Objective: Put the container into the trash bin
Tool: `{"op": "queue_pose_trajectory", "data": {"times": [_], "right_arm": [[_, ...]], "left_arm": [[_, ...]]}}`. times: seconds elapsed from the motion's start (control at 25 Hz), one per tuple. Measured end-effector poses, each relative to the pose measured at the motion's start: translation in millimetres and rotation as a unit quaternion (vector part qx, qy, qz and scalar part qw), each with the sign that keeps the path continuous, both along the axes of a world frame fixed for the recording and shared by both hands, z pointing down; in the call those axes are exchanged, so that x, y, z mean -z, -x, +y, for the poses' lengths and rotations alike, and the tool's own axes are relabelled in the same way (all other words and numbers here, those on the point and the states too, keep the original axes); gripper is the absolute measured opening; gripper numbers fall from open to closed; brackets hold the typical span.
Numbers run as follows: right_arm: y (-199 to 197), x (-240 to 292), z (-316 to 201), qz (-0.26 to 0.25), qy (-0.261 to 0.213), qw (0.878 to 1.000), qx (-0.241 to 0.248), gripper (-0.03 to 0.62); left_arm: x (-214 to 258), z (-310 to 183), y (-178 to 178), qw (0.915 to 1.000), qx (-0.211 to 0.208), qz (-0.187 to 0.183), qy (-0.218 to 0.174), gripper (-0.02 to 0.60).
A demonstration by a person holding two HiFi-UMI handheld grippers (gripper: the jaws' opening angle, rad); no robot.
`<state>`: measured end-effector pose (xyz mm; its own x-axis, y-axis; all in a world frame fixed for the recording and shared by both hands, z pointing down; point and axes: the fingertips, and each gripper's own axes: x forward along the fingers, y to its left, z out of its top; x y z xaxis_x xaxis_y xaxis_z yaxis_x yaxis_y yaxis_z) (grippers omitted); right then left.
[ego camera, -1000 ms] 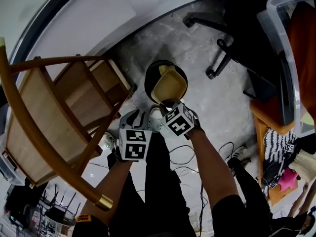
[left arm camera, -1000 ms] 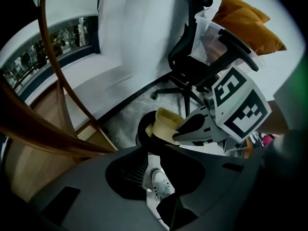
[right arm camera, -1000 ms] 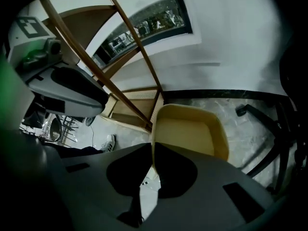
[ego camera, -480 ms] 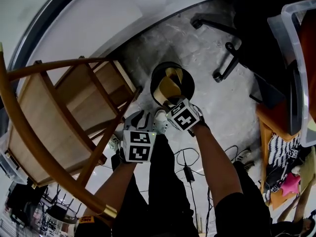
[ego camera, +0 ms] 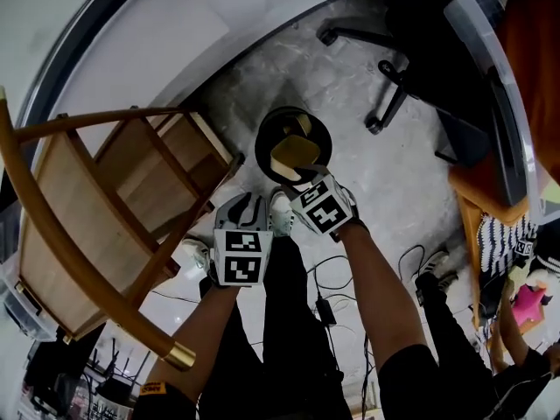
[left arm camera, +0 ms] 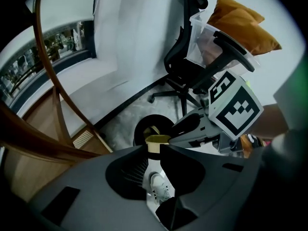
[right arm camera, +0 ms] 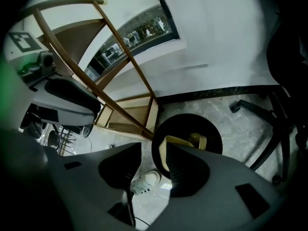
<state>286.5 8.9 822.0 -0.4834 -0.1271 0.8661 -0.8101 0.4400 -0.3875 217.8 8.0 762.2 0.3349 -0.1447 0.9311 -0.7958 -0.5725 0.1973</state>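
The round black trash bin [ego camera: 268,128] stands on the grey floor just ahead of my feet. The beige container [ego camera: 296,152] lies tilted inside it, free of both grippers. My right gripper [ego camera: 302,184] hangs over the bin's near rim; its jaws are opening and nothing is between them. In the right gripper view the container [right arm camera: 179,141] shows down in the bin [right arm camera: 185,124] beyond the spread jaws. My left gripper [ego camera: 243,206] is to the left of the bin, its jaws slightly apart on nothing. Its view shows the bin [left arm camera: 142,129] and container [left arm camera: 156,139].
A wooden chair [ego camera: 105,217] stands close on the left, almost touching the bin. An office chair's wheeled base [ego camera: 385,86] is behind the bin at the right, a clear plastic box [ego camera: 490,33] further right. Cables [ego camera: 325,297] run over the floor by my shoes [ego camera: 282,213].
The container, held at the bin's mouth by my right gripper a second ago, has dropped deeper into the bin. The right jaws have spread apart. The left gripper kept still.
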Motion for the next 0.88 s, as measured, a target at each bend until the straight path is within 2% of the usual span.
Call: {"op": "queue_pose_trajectory", "data": {"times": [0.28,0.52,0.72,0.88], "right_arm": [[-4.2,34.3,4.9,0.016,-0.041,0.998,-0.037,0.159],[-18.7,93.8,10.5,0.038,-0.076,0.990,-0.114,0.097],[-31.3,129.5,28.9,0.074,-0.068,0.977,-0.189,0.044],[-31.3,152.7,48.5,0.083,-0.054,0.966,-0.239,0.029]], "left_arm": [[14.1,11.5,0.7,0.9999,-0.005,0.010,-0.013,0.077],[43.0,15.0,-13.5,0.9987,-0.013,0.037,-0.033,0.069],[78.4,26.8,-26.7,0.9975,-0.024,0.052,-0.041,0.052],[103.1,40.5,-23.2,0.9974,-0.017,0.055,-0.044,0.028]]}}
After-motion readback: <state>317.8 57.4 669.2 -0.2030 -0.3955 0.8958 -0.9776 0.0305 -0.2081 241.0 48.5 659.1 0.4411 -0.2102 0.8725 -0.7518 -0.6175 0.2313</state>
